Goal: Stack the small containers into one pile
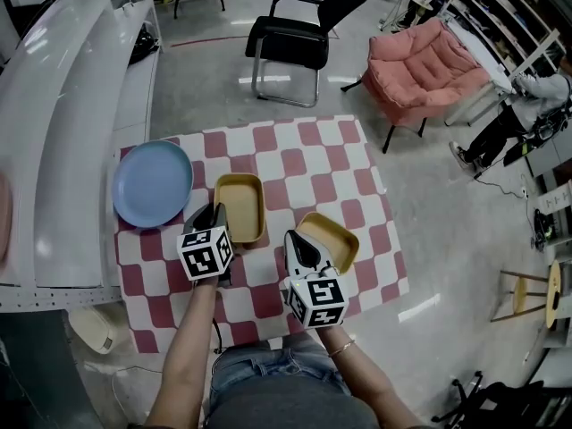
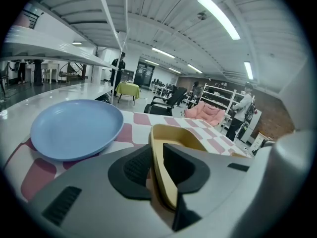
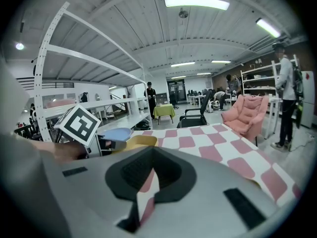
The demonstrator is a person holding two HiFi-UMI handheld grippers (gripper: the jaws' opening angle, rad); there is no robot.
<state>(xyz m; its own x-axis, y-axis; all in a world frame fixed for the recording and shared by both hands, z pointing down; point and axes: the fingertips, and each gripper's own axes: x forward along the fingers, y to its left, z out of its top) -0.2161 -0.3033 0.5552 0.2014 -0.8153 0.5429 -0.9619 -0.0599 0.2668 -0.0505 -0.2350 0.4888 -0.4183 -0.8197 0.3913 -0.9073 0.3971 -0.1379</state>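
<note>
right gripper (image 1: 302,244) jaws are together, empty, just beside a yellow container (image 1: 332,239) toward the table's (image 1: 357,168) right edge. left gripper (image 1: 213,214) jaws stand slightly apart around the near rim of a second container (image 1: 239,206), blue plate (image 1: 152,182) by the left edge.

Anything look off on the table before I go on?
The right-hand yellow container sits turned diagonally on the checked cloth, while the left container lies square to it. Nothing looks spilled or damaged.
</note>
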